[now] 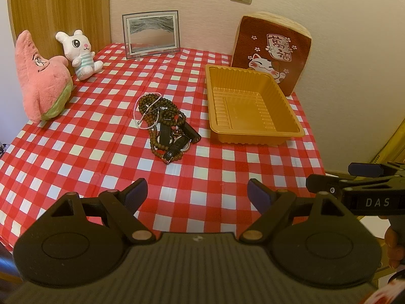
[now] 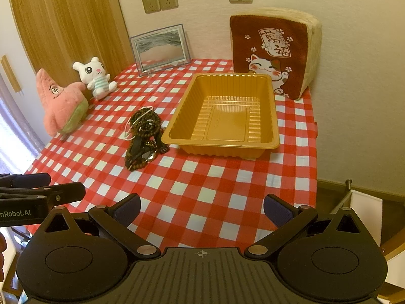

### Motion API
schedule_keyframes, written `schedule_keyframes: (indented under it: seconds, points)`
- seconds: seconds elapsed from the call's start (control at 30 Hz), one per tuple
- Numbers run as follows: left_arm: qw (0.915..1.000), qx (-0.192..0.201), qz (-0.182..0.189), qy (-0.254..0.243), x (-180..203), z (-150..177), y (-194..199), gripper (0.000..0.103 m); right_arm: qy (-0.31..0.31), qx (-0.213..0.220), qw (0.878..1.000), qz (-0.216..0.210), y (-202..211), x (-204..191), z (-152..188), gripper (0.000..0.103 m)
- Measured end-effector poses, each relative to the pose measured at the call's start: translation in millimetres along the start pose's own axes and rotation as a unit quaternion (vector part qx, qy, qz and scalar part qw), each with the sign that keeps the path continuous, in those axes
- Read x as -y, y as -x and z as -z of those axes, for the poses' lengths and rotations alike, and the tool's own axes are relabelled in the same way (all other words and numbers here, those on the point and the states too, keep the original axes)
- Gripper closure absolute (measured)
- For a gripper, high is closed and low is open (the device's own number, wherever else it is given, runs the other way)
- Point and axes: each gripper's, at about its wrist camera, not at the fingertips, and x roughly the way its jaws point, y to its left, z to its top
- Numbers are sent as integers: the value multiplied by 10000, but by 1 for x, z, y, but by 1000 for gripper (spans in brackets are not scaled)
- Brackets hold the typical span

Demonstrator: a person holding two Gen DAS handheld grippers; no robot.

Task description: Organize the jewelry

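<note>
A tangled pile of jewelry (image 1: 165,124) lies mid-table: dark wooden bead strands, a thin pink-white bead chain (image 1: 145,112) and a black-strapped watch (image 1: 181,143). The pile also shows in the right wrist view (image 2: 143,136). An empty orange plastic tray (image 1: 253,106) stands just right of it, seen too in the right wrist view (image 2: 224,116). My left gripper (image 1: 197,193) is open and empty above the near table edge. My right gripper (image 2: 201,209) is open and empty, also at the near edge, to the right of the left one.
On the red-and-white checked cloth (image 1: 101,152) stand a pink star plush (image 1: 40,76), a white bunny plush (image 1: 79,53), a framed sand picture (image 1: 152,34) and a lucky-cat cushion (image 1: 273,53) along the wall. A white drawer (image 2: 364,215) is beyond the table's right edge.
</note>
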Motion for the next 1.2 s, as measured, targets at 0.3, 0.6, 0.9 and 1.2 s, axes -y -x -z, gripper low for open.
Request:
schedule_keyframes:
  seconds: [0.3, 0.6, 0.9, 1.2]
  points:
    - [10000, 0, -2, -2, 0, 0, 0, 18, 1, 4, 10000, 0, 1, 1, 0, 0]
    - [10000, -4, -5, -2, 0, 0, 0, 18, 0, 4, 10000, 0, 1, 2, 0, 0]
    - [10000, -4, -9, 4, 0, 0, 0, 18, 4, -6, 10000, -14, -2, 3, 0, 0]
    - [9999, -78, -107, 87, -3, -3, -9, 18, 2, 59, 10000, -58, -9, 9, -1, 0]
